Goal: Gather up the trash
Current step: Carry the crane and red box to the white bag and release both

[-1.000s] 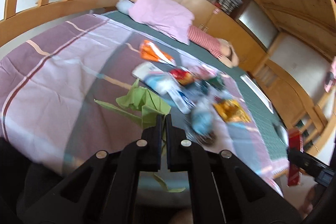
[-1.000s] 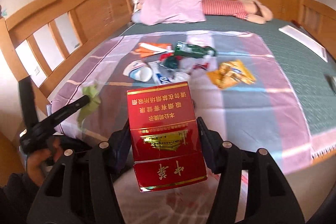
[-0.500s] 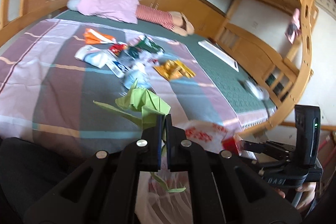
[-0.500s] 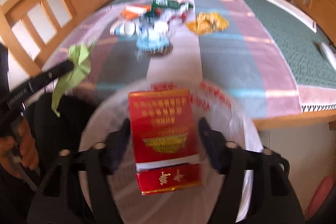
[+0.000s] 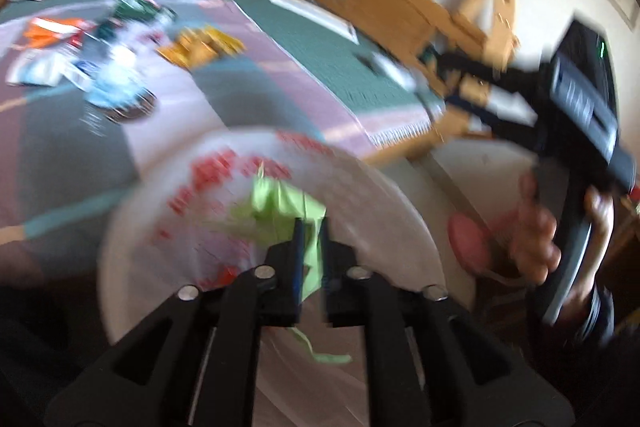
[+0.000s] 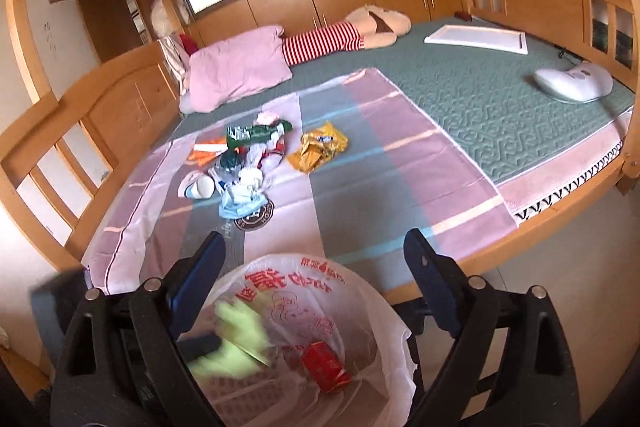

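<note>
A white plastic bag with red print (image 6: 320, 283) lines a bin beside the bed. A red box (image 6: 326, 367) lies inside it. My right gripper (image 6: 314, 247) is open and empty above the bag. My left gripper (image 5: 310, 227) is shut on a green wrapper (image 5: 276, 207) and holds it over the bag's mouth (image 5: 360, 171); the wrapper shows blurred in the right wrist view (image 6: 240, 339). More trash lies in a pile (image 6: 248, 167) on the bed, with a yellow wrapper (image 6: 320, 149) beside it.
The bed has a wooden frame (image 6: 520, 231) and a striped pink sheet (image 6: 400, 167). A pink pillow (image 6: 240, 67), a striped plush toy (image 6: 340, 39), a white board (image 6: 476, 39) and a white device (image 6: 572, 81) lie farther back.
My right gripper has opened and the red box has dropped into the bag. My left gripper has carried the green wrapper from the bed to over the bag.
</note>
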The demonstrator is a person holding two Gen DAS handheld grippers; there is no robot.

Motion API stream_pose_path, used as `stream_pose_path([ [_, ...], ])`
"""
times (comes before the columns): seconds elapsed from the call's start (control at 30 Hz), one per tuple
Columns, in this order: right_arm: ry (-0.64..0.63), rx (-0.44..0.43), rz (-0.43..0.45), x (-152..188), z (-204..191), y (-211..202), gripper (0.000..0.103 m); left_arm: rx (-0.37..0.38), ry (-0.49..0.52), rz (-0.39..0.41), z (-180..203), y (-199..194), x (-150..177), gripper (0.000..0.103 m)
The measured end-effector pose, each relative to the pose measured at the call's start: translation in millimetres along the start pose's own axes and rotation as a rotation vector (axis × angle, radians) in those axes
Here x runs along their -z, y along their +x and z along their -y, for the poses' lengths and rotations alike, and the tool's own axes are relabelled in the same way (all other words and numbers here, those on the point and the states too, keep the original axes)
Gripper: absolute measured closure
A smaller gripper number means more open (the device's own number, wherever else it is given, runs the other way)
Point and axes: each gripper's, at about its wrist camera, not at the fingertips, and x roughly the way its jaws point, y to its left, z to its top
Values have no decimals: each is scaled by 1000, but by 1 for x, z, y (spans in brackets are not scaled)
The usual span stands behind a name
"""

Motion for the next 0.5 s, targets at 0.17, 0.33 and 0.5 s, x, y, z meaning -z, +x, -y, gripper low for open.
stream_pose_path([
  [0.17,11,-7,-10,3,1,3,12,-30,11,13,1,0,1,13],
  [0.33,29,-22,-23,5,-1,8,12,-65,-50,31,-12,-3,-2,9],
  [0.5,26,-23,-27,8,-4,9,11,-111,-43,47,-10,-9,-1,6],
])
